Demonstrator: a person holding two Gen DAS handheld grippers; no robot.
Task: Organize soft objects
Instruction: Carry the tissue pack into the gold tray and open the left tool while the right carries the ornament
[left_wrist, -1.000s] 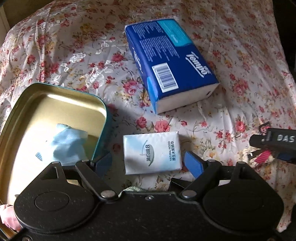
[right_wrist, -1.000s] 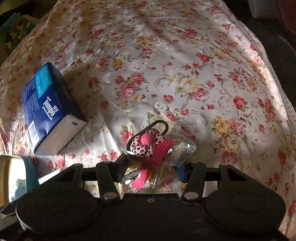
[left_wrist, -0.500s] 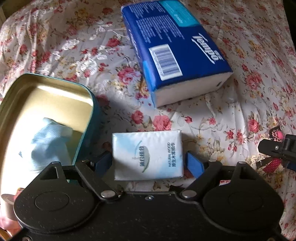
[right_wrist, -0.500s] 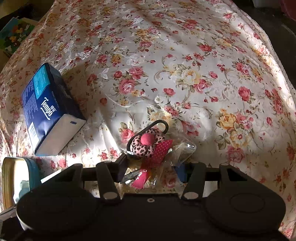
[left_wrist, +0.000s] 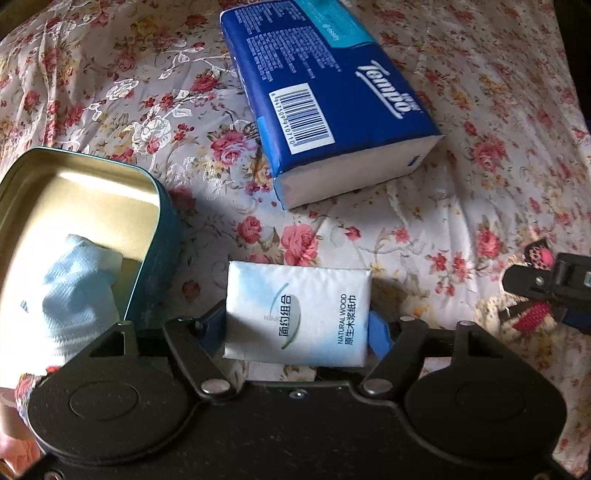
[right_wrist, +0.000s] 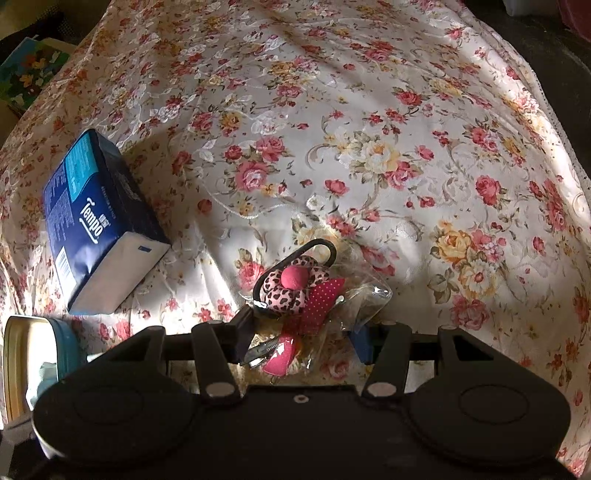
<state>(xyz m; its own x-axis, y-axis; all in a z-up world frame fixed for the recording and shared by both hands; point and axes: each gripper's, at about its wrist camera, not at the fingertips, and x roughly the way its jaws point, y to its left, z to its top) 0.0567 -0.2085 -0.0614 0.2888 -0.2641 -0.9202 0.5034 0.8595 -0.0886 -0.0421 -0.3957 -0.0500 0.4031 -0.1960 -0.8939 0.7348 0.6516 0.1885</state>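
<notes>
Left gripper (left_wrist: 297, 330) jaws have just been closing across the small tissue pack (left_wrist: 297, 314), now sitting squarely between the fingers, long axis spanning them. Open tin (left_wrist: 162, 229) is lying just beside it, leftward. Right gripper (right_wrist: 299, 338) is clenching the bagged hair ties (right_wrist: 295, 291).

Cream floral cloth (left_wrist: 480, 177) strewn with red, pink and yellow roses. On it, deep blue tissue pack (left_wrist: 325, 92) with teal panel, white lettering, white end. Nearer than that pack, small white-and-pale-blue tissue packet (left_wrist: 297, 314) with dark print. Left of the packet, teal tin (left_wrist: 162, 236), gold inside, holding pale blue cloth (left_wrist: 74, 273). Right of the blue pack, pink leopard-print hair tie (right_wrist: 291, 288) with plain pink centre and red dotted bow.
</notes>
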